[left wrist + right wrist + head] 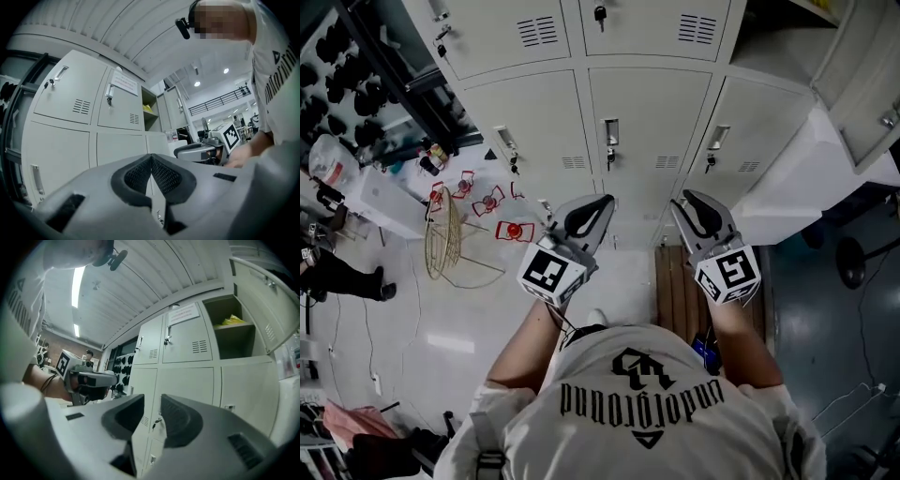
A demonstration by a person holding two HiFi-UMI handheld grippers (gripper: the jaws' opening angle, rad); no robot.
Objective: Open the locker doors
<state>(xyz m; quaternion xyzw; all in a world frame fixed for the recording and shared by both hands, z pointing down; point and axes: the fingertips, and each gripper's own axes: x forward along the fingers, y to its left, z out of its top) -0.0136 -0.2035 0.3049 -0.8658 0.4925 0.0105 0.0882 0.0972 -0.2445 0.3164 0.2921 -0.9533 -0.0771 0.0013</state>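
A bank of pale grey lockers [647, 103] stands before me, the doors in front closed, each with a handle [610, 131] and a key. My left gripper [602, 204] points at the middle column. Its jaws [151, 157] are shut tip to tip with nothing between them. My right gripper [689, 199] is beside it, apart from the doors. Its jaws [152, 405] stand open with a narrow gap, empty, and a keyed door [157, 422] shows through it. One upper locker [234, 329] is open, its door [262, 301] swung out, something yellow [233, 320] inside.
A wire basket [445, 239] and red items [492, 202] lie on the floor at left, near a dumbbell rack [337, 84]. A wooden board [680, 291] lies by my feet. A white block [797, 187] stands at right. Another person's legs [337, 277] are at far left.
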